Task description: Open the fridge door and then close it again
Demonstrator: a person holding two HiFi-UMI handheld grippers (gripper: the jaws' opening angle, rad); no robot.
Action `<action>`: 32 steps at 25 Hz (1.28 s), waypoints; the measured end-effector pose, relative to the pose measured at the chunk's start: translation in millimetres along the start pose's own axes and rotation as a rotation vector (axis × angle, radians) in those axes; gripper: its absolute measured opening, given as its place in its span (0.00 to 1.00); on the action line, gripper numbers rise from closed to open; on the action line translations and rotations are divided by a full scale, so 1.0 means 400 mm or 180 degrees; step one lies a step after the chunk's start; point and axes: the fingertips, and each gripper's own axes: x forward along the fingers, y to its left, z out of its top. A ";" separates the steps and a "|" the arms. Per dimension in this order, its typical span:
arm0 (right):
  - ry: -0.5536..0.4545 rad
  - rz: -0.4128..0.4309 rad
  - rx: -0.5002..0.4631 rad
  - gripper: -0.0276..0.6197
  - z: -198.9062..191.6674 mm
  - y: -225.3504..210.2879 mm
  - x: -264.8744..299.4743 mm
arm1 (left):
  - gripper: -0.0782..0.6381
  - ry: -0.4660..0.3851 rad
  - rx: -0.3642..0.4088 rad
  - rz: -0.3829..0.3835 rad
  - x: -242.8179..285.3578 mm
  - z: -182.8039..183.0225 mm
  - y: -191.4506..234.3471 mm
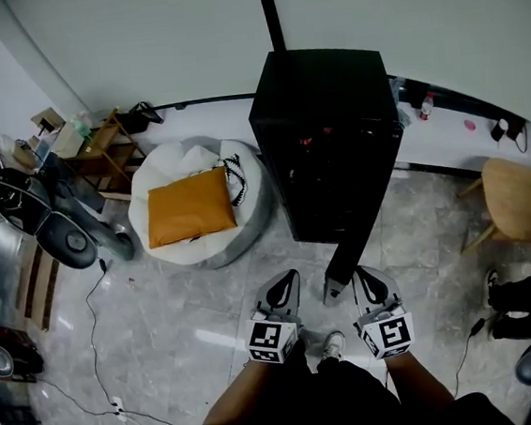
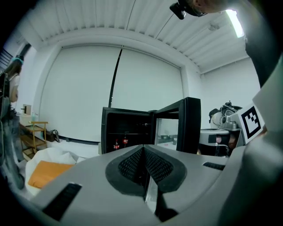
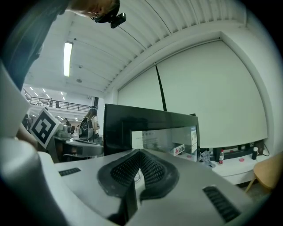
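A small black fridge (image 1: 328, 134) stands against the wall with its door (image 1: 348, 257) swung out toward me. In the left gripper view the open cabinet (image 2: 128, 130) shows red bottles (image 2: 120, 143) on a shelf, and the door (image 2: 189, 126) stands edge-on to its right. My left gripper (image 1: 284, 293) hangs just left of the door's free edge, shut and empty; its jaws (image 2: 144, 154) meet. My right gripper (image 1: 367, 287) is just right of that edge, also shut and empty (image 3: 140, 156), facing the door's glass panel (image 3: 163, 139). Neither gripper touches the door.
A white beanbag (image 1: 247, 220) with an orange cushion (image 1: 187, 206) lies left of the fridge. A wooden stool (image 1: 518, 194) stands at the right, a wooden shelf (image 1: 99, 151) and dark equipment (image 1: 50, 225) at the left. A cable (image 1: 92, 310) runs over the floor.
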 end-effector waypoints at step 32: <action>0.0191 0.0292 -0.0056 0.07 0.006 0.061 0.125 | 0.14 0.0018 -0.0080 0.0150 0.004 0.010 0.143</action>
